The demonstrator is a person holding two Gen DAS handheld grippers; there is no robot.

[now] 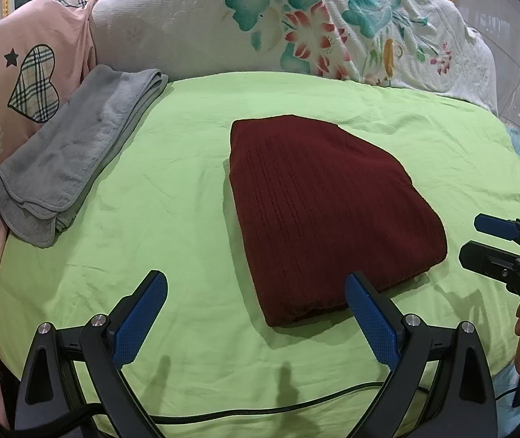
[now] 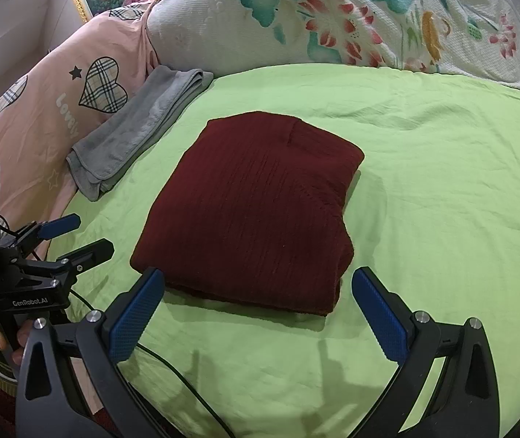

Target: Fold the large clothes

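Observation:
A dark red knit garment point(image 1: 329, 211) lies folded into a thick rectangle on the green sheet point(image 1: 172, 189); it also shows in the right wrist view point(image 2: 256, 211). My left gripper point(image 1: 256, 284) is open and empty, held just short of the garment's near edge. My right gripper point(image 2: 256, 284) is open and empty, with its jaws spread on either side of the garment's near edge, above the sheet. The right gripper shows at the right edge of the left wrist view point(image 1: 478, 237), and the left gripper at the left of the right wrist view point(image 2: 85, 233).
A folded grey towel point(image 1: 74, 160) lies at the sheet's left edge, beside a pink quilt with plaid hearts point(image 1: 26, 84). A white floral quilt point(image 1: 296, 22) is piled at the back. A black cable point(image 1: 260, 412) runs along the sheet's near edge.

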